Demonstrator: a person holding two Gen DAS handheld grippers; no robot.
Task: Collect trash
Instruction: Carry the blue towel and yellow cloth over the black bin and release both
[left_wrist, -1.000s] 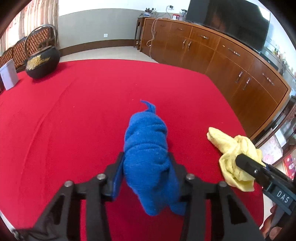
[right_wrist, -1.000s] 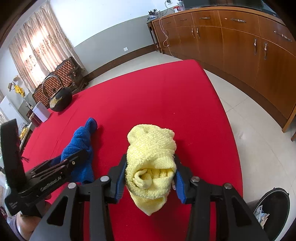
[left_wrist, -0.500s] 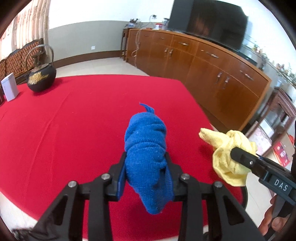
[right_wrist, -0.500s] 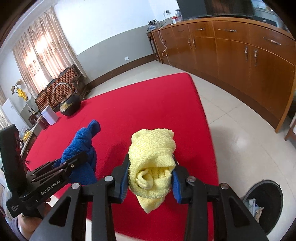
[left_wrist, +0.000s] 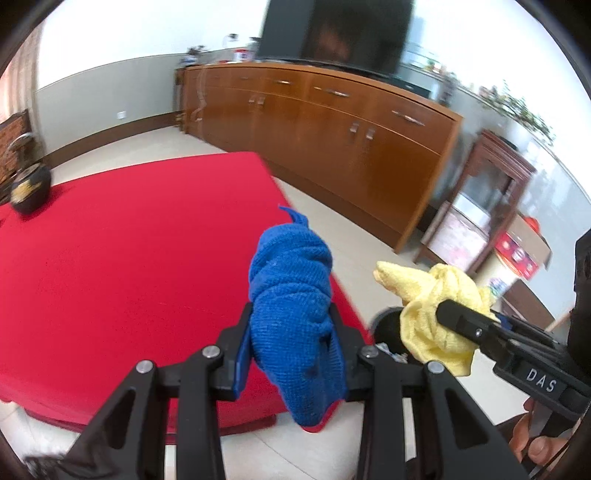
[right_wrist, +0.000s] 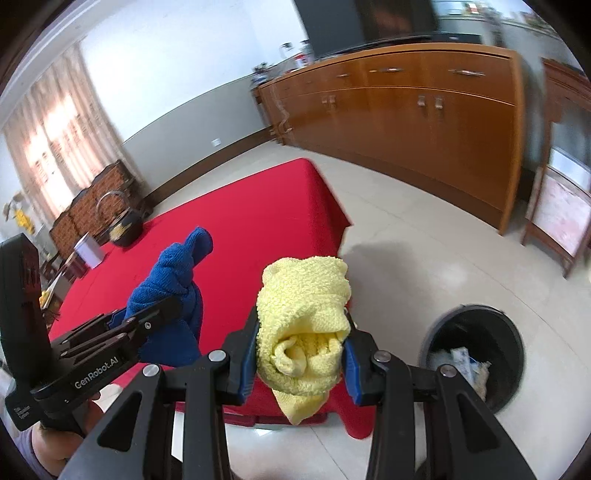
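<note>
We are seeing nubbly terry blue cloth (left_wrist: 291, 295), fluffy yellow cloth (right_wrist: 306, 314), matt red-clothed tabletop (left_wrist: 129, 258), glossy wooden sideboard (left_wrist: 332, 129).

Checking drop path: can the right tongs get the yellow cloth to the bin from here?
Probably yes. The right tongs, shut on the yellow cloth, face bare floor before the open bin; nothing blocks.

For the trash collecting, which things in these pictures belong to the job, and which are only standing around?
Belong to the job:
- blue cloth, held in the left gripper
- yellow cloth, held in the right gripper
- black trash bin on the floor, trash already inside

Only standing around:
- black kettle on the red table
- wooden cabinet
- television
</note>
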